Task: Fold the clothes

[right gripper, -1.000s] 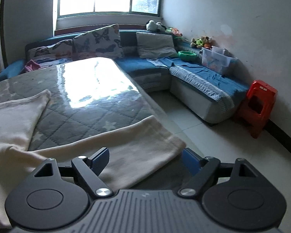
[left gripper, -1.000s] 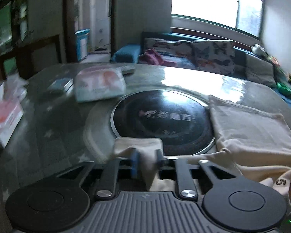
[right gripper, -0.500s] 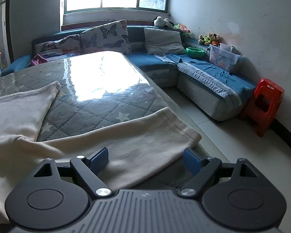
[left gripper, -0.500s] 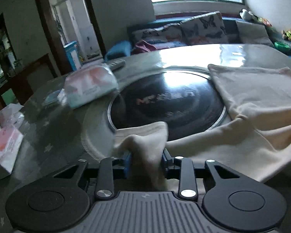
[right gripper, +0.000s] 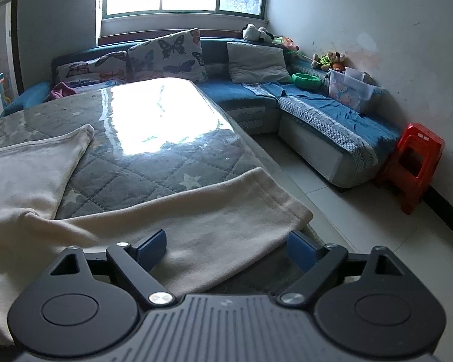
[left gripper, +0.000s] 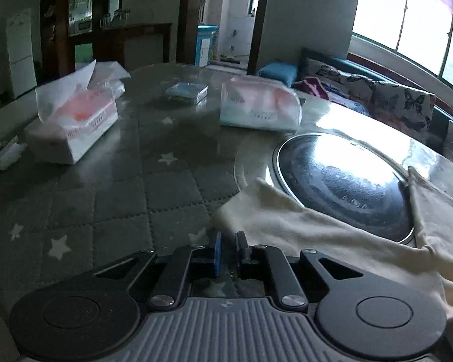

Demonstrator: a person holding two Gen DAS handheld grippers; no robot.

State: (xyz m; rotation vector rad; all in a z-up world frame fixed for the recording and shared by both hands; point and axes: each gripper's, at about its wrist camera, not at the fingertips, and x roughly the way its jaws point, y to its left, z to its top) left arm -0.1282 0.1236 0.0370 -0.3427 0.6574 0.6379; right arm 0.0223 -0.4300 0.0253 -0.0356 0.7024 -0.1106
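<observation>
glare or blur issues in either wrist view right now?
Left wrist: dim overall, window glare on the round black plate, tissue packs motion-smeared. Right wrist: sharp, window blown out, bright reflection on the glossy table; cream garment reads clearly.

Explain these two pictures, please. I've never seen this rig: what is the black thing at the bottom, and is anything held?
No robot here: a person holds a two-finger gripper in each hand, and each has a fisheye camera looking along its fingers. The black shape at the bottom is the gripper itself.

In the left wrist view, the left gripper is almost shut. The cream garment has a corner right at its tips; I cannot tell if it is pinched. Beyond are a round black cooktop, a tissue box and a tissue pack on the quilted table.

In the right wrist view, the right gripper is wide open over the garment, holding nothing.
</observation>
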